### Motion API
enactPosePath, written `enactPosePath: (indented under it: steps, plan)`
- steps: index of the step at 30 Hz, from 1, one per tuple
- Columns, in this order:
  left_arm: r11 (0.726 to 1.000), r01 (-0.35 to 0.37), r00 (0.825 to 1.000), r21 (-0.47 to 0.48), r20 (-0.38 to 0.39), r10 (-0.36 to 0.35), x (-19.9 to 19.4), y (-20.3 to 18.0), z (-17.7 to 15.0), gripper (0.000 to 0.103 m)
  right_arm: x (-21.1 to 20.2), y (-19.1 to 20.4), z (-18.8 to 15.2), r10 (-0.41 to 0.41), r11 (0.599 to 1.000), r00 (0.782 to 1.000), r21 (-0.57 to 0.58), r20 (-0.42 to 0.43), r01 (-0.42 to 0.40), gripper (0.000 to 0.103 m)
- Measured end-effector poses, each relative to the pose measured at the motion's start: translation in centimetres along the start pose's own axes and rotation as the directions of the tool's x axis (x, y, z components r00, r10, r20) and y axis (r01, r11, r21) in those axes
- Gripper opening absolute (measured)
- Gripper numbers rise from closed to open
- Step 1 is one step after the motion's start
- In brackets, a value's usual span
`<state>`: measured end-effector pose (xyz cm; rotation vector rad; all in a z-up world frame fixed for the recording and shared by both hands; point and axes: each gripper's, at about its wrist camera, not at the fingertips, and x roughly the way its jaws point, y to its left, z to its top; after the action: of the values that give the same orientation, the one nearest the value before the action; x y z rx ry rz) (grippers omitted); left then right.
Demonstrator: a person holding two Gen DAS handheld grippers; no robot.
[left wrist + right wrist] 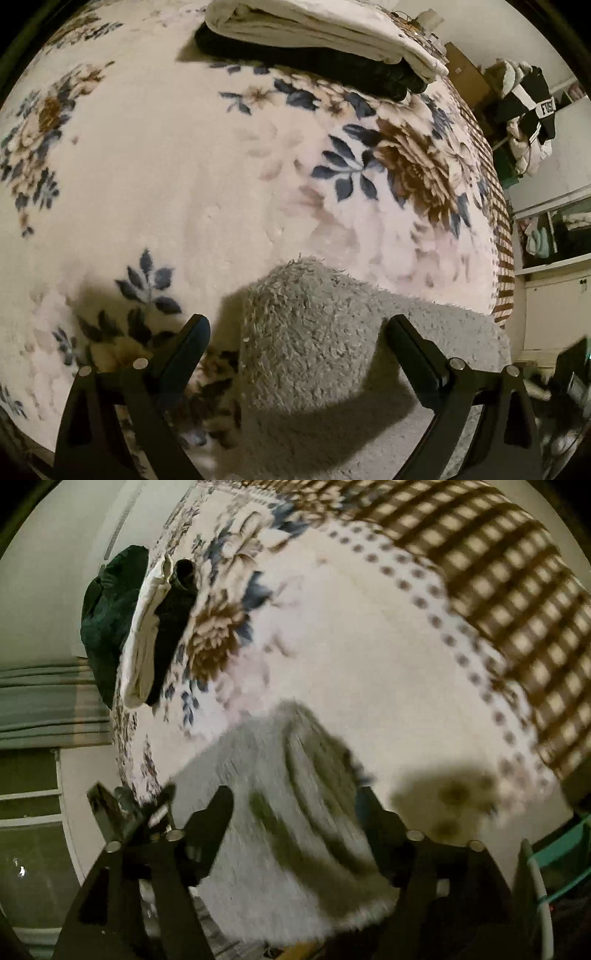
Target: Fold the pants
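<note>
Grey fuzzy pants point(314, 369) lie bunched on a floral blanket point(166, 166). In the left wrist view a raised fold of them stands between the fingers of my left gripper point(297, 321), which is open; there is a gap beside the left finger point(188, 343). In the right wrist view the pants point(266, 760) are blurred and run up between the wide-apart fingers of my right gripper point(295, 794). It is open, and its pads do not press the cloth.
A folded stack, white cloth point(314, 29) on black, lies at the blanket's far side and shows again as a stack point(147, 635) beside a dark green garment point(107, 620). A brown checked cover point(498, 572) borders the blanket. Clothes point(528, 110) hang beyond the bed.
</note>
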<state>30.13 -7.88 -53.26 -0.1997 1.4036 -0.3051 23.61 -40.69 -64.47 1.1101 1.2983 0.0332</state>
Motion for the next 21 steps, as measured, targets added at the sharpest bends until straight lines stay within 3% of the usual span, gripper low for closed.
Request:
enactPosePath:
  steps: [4,5,6,7,12,14,17,19,20,21]
  plan:
    - [1.0,0.0,1.0,-0.005,-0.009,0.0,0.5,0.1,-0.2,0.098,2.5,-3.2,-2.6,-0.01,0.997,0.99,0.079,-0.14,0.021,0.075]
    - [1.0,0.007,1.0,-0.007,-0.013,-0.007,0.4,0.1,-0.3,0.098,3.2,-4.0,-3.4,0.022,0.994,0.987,0.11,-0.158,-0.005,0.066]
    - [1.0,0.009,1.0,-0.004,-0.013,-0.009,0.3,-0.1,-0.4,0.098,3.2,-4.4,-3.9,0.038,0.992,0.988,0.128,-0.15,-0.018,0.027]
    - [1.0,0.011,1.0,0.004,-0.014,-0.011,0.1,-0.3,-0.6,0.098,3.0,-4.7,-4.6,0.052,0.99,0.989,0.139,-0.136,-0.033,0.019]
    - [0.999,0.04,0.999,0.033,-0.015,-0.039,-1.3,-1.4,-1.3,0.098,-1.1,-4.6,-7.3,0.082,0.982,0.995,0.173,-0.061,-0.071,0.017]
    - [0.998,0.039,0.999,0.049,-0.018,-0.038,-1.2,-1.9,-1.4,0.098,-2.4,-5.1,-8.0,0.039,0.985,0.998,0.171,-0.051,-0.029,0.017]
    - [0.998,0.034,0.999,0.06,-0.03,-0.032,-0.2,-2.5,-1.2,0.098,-1.1,-6.3,-7.9,-0.034,0.982,0.995,0.181,-0.09,0.05,0.017]
    - [0.997,0.029,0.999,0.068,-0.038,-0.027,0.6,-2.7,-1.1,0.098,1.7,-7.1,-7.2,-0.127,0.982,0.979,0.121,-0.157,0.147,0.027]
    - [0.997,0.022,0.999,0.073,-0.044,-0.019,1.0,-2.9,-1.0,0.098,2.7,-7.3,-6.9,-0.172,0.977,0.967,0.095,-0.189,0.192,0.042]
    - [0.997,0.02,0.999,0.075,-0.047,-0.017,1.2,-2.9,-1.0,0.098,3.3,-7.2,-6.7,-0.198,0.972,0.957,0.085,-0.211,0.22,0.051]
